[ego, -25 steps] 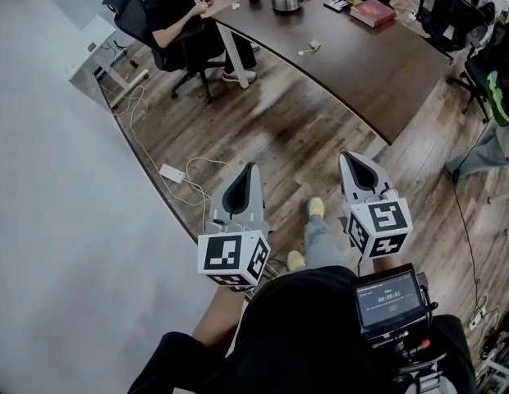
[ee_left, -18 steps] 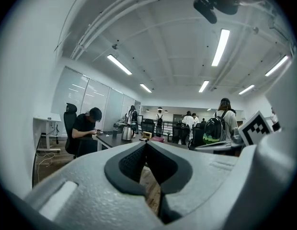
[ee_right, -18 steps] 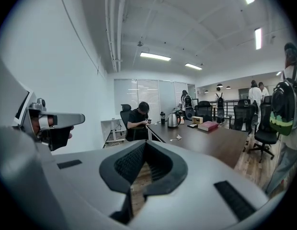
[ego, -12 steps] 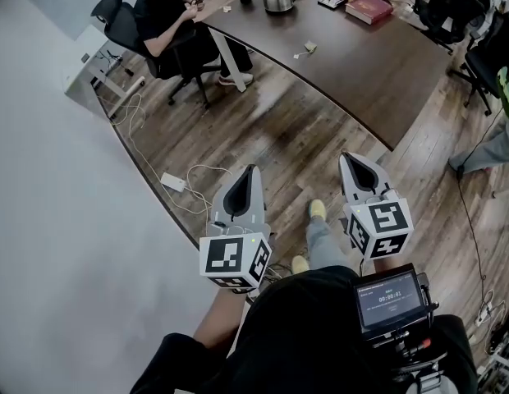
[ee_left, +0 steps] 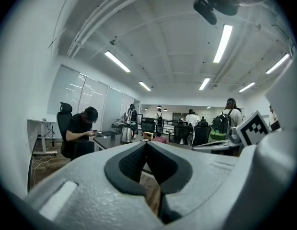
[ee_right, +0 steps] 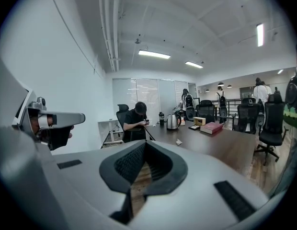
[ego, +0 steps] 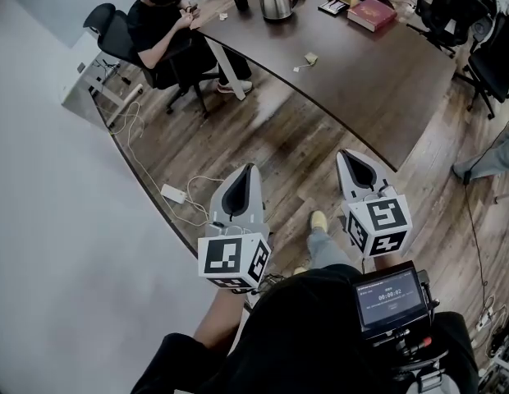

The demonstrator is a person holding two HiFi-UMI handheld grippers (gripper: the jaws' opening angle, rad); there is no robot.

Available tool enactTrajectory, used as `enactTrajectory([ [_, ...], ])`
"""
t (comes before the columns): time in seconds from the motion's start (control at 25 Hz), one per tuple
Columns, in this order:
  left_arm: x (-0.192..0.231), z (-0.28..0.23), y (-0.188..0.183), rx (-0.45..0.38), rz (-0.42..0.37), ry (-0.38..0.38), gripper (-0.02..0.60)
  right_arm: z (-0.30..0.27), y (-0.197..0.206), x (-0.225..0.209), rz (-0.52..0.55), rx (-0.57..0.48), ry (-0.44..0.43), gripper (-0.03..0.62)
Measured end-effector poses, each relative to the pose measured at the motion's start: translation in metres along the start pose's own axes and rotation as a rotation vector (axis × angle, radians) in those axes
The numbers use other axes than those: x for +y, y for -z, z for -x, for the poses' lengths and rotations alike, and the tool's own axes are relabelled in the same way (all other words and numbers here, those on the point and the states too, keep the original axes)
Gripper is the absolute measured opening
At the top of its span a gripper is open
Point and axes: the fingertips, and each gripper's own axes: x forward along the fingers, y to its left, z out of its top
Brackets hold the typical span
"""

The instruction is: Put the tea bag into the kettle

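Left gripper (ego: pixel 251 169) and right gripper (ego: pixel 345 156) were found closed, empty; tea bag (ego: pixel 310 58) on table (ego: pixel 378 80) was judged nearer the right.

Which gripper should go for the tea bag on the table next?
Right, probably: the right gripper sits nearer the table and tea bag than the left gripper. Both are shut, empty and well short of it.

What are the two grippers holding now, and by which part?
Nothing is held. The left gripper and the right gripper are both shut and empty; the tea bag lies on the table.
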Motion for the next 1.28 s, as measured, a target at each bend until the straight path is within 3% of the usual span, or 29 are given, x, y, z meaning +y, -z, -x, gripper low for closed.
enactTrajectory([
  [0.2,0.022,-0.071,-0.014,0.026,-0.005,0.003,0.005,-0.064,-0.02,-0.031,-0.014,0.029,-0.009,0.006],
  [0.76,0.046,-0.151,-0.024,0.055,0.01,-0.03,0.005,-0.14,-0.043,-0.068,-0.021,0.052,-0.055,0.006],
  [1.04,0.027,-0.239,-0.033,0.076,-0.004,-0.038,0.005,-0.188,-0.052,-0.141,-0.052,0.071,-0.074,0.006],
  [1.28,0.022,-0.237,-0.033,0.054,-0.01,-0.038,0.005,-0.185,-0.048,-0.143,-0.044,0.065,-0.084,0.006],
])
